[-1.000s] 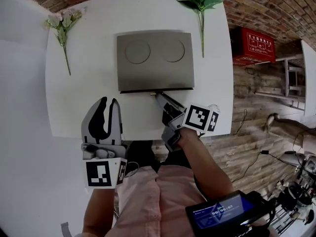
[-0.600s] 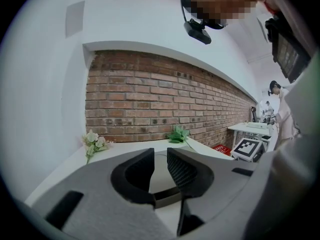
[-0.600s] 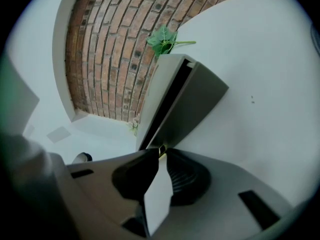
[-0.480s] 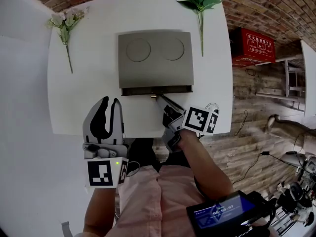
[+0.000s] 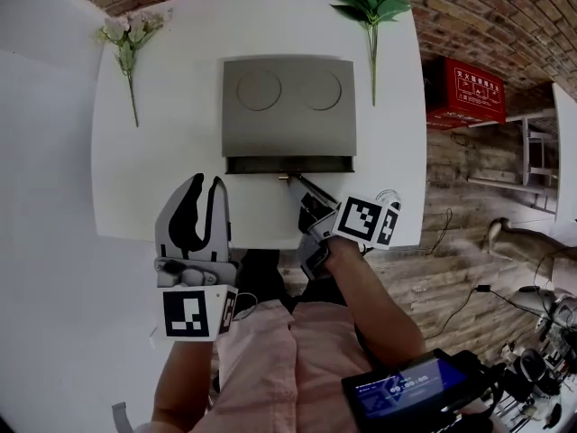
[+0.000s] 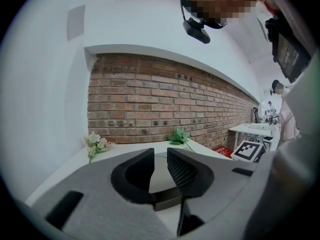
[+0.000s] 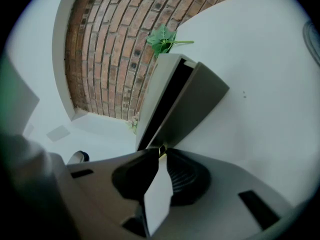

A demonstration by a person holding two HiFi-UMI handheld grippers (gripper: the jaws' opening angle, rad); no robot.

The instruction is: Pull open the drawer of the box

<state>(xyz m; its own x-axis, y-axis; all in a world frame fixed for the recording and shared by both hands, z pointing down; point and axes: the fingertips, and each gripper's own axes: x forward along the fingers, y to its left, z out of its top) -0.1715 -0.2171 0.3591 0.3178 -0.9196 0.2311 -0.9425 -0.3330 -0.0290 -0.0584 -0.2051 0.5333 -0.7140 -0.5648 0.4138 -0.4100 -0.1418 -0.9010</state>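
Starting with the head view, the grey box (image 5: 288, 97) is seen near the middle of the white surface (image 5: 153, 170), with its drawer (image 5: 288, 164) turned toward the person. Compared with a second ago, the dark band along the front of the box is shown wider. The drawer is therefore judged to be drawn out a little way, so the pull is under way and most of the travel is still to be covered. The right gripper (image 5: 293, 181) is held at the small handle (image 5: 285, 177) in the middle of the drawer front. The left gripper (image 5: 206, 186) is held over the near edge of the surface, well apart from the box, and is not engaged. A white flower sprig (image 5: 131, 39) is laid at the far left of the surface and a green leaf sprig (image 5: 371, 7) at the far right. A wooden floor (image 5: 469, 179) and a red crate (image 5: 462, 87) are seen to the right.

In the left gripper view, the jaws of the left gripper (image 6: 159, 156) are shown slightly apart, with nothing between them. A brick wall (image 6: 165, 109) is seen behind the surface (image 6: 125, 151).

In the right gripper view, the jaws of the right gripper (image 7: 161, 155) are shown closed on the handle (image 7: 161, 150). The drawer (image 7: 167, 101) is seen as a dark slot standing ajar in the box (image 7: 200, 101).
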